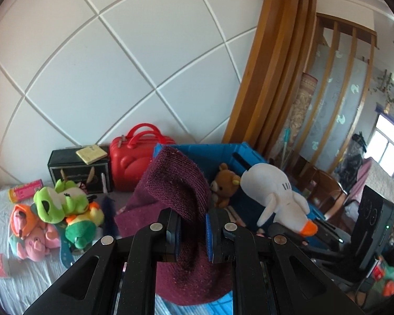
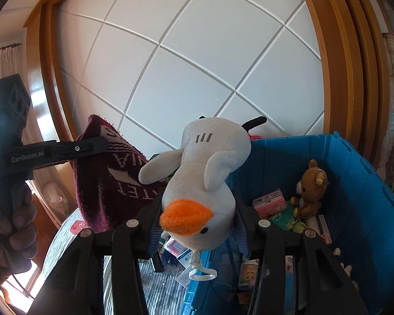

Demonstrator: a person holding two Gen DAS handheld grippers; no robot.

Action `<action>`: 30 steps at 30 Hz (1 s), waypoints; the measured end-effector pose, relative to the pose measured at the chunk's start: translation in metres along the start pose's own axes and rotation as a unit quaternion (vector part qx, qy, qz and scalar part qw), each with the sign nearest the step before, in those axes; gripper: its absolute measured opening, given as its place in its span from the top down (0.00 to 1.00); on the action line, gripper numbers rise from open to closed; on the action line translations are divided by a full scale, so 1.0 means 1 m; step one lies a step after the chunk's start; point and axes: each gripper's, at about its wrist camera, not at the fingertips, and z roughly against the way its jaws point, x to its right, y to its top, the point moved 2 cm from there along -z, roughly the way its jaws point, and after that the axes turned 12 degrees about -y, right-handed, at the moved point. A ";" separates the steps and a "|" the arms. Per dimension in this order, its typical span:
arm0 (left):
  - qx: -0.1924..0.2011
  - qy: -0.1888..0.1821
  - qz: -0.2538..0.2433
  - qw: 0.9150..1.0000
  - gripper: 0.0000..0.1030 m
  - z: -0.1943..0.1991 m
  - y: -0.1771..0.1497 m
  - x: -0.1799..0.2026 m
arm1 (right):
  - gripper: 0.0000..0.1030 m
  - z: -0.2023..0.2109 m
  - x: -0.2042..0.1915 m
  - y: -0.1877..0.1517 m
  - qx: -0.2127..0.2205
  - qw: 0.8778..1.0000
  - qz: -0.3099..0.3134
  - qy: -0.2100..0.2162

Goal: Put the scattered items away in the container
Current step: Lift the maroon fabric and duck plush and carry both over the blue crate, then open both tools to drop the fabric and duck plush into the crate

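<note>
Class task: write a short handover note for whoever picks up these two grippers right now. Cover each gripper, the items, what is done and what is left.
Left gripper: shut on the maroon knit hat, held up beside the blue bin.
Right gripper: shut on the white duck toy, at the bin's near edge.
Done: the brown teddy bear and several small packets are already in the bin.
Left: drop in the hat and duck, then collect the pile of plush toys and pink packets on the bedsheet. The red case and black box sit against the wall.
</note>
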 end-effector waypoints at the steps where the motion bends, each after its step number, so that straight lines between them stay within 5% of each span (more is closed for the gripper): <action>1: -0.001 -0.007 -0.005 1.000 0.87 -0.006 0.003 0.007 | 0.56 0.000 0.006 0.000 0.000 1.000 -0.003 -0.004; 9: -0.011 -0.046 -0.038 0.998 0.87 -0.055 0.023 0.055 | 0.56 0.002 0.051 0.001 -0.001 0.999 -0.032 -0.037; 30: -0.058 -0.081 -0.064 0.993 0.87 -0.181 0.046 0.092 | 0.56 -0.035 0.165 0.009 -0.019 0.989 -0.076 -0.123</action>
